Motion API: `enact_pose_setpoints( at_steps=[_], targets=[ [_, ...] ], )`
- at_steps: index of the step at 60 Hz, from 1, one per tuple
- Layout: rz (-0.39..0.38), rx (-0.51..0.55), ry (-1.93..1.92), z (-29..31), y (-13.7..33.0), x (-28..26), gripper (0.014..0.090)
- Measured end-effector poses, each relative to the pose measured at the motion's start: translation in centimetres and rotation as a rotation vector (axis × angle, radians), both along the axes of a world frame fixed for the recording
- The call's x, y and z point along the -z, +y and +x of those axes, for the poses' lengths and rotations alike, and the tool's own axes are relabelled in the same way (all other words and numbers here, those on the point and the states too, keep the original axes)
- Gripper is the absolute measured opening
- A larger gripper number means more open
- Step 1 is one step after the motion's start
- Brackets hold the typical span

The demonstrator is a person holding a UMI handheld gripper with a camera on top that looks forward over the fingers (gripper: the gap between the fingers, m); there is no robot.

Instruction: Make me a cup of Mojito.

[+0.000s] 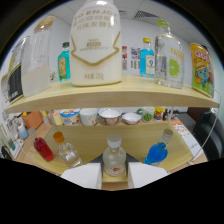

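A small clear bottle with a pale cap and a red label stands upright between my gripper's two white fingers. Both fingers press against its sides, so the gripper is shut on it. On the wooden table beyond are a red bottle, a clear bottle with an orange cap and a blue bottle. A clear bottle with a lime label stands on the upper shelf.
The shelf also carries a large white bottle, a clear jar, two blue bottles and a yellow can. Several bowls and cups line the back of the table under the shelf.
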State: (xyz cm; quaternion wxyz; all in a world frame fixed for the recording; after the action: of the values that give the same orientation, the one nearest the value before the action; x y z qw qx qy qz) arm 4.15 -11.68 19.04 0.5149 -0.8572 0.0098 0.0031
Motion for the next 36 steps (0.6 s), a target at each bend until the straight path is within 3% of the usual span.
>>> enact_pose_setpoints(
  at_steps=[19,36],
  targets=[
    [0.074,0.001,0.01,2.3,-5.3,-3.5,0.0339],
    [0.01,0.031,-0.12,7.9,-10.0,1.1,0.0338]
  ],
)
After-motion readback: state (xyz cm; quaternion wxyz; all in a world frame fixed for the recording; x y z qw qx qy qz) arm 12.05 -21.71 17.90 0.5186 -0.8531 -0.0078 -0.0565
